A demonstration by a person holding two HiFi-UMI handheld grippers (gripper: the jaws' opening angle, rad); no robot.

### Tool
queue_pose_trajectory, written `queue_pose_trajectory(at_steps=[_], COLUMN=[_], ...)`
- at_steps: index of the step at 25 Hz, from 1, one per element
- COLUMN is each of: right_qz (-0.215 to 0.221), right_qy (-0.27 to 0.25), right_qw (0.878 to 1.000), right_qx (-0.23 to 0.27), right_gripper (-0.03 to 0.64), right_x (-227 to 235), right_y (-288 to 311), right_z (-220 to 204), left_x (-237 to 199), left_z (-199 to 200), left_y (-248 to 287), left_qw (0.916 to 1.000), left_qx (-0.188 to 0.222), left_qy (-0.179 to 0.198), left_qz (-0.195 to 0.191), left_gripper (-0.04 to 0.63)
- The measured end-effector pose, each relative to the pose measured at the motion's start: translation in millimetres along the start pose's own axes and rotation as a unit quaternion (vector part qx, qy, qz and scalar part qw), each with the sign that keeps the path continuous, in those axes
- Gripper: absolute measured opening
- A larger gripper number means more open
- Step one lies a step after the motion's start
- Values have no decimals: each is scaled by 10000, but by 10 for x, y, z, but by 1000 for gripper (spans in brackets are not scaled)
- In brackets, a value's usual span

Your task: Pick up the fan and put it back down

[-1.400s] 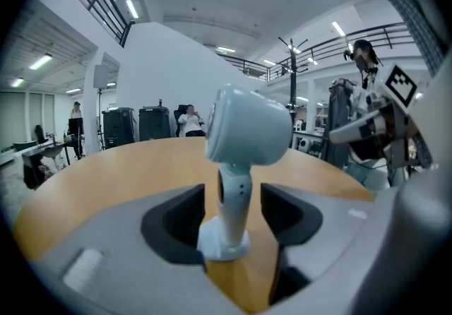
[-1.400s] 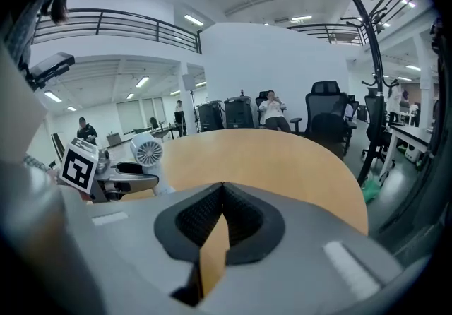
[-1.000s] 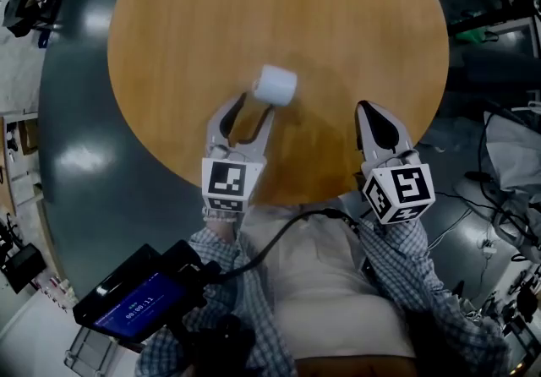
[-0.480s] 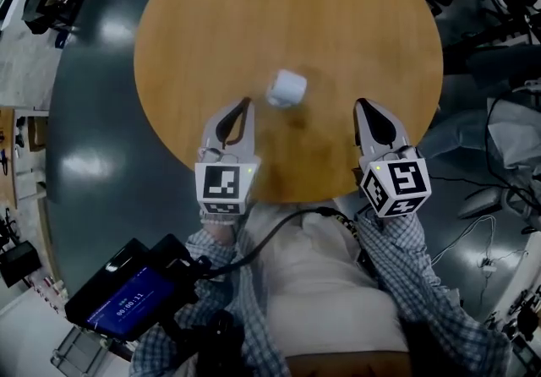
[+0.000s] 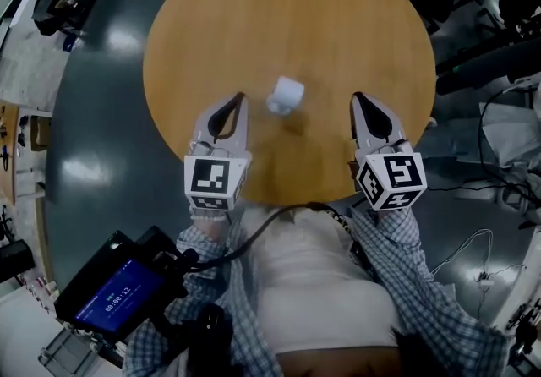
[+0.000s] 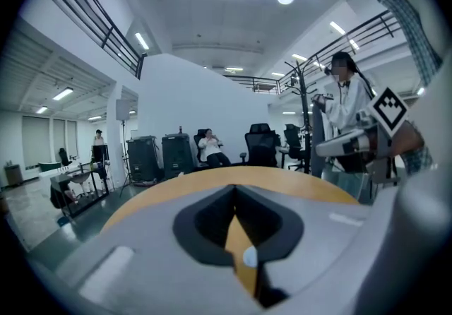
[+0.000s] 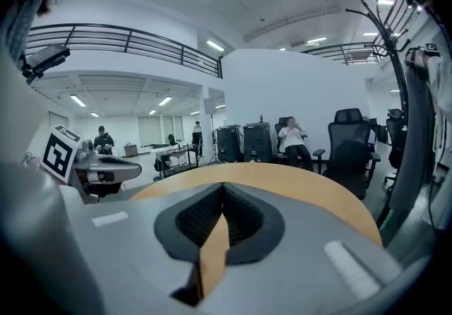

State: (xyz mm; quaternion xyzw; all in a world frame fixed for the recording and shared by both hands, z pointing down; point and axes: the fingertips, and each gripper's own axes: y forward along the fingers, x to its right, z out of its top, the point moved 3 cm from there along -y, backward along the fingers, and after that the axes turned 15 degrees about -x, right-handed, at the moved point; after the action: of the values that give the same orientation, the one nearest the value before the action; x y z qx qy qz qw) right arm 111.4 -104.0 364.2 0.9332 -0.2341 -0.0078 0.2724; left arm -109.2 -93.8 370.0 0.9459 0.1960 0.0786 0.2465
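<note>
Left tool (image 5: 240,100) closed, empty, near fan (image 5: 286,95); timer screen (image 5: 111,300) reads 00:00:12

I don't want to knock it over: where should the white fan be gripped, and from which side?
Probably across the white body of the fan, pads on its opposite sides, coming from the near left, where the shut left gripper lies closest. It is small and compact with no handle showing; the jaws must open first.
</note>
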Motion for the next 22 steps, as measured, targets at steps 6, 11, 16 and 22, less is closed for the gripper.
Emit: queue_pose_trajectory(at_steps=[6,11,16,22], right_qz=[49,84,73,41], right_qy=[-3,-34,-49,-81], right_qw=[9999,9997,9997,9998], right_qx=[156,209,225,154], right_gripper=[3,3,3,3], right_x=[4,-6,-10,-13], right_y=[70,101,89,88], right_z=[61,99,109,67], left_x=[-17,-31,-49,-48], left_z=[-8,50,47,37], left_y=[34,55,47,44], left_qw=[9998,9999,10000,10000], left_qx=[25,63,45,52], left_qy=[187,137,72,46], left_qz=[-5,-49,-26,-57], left_gripper=[0,0,0,0])
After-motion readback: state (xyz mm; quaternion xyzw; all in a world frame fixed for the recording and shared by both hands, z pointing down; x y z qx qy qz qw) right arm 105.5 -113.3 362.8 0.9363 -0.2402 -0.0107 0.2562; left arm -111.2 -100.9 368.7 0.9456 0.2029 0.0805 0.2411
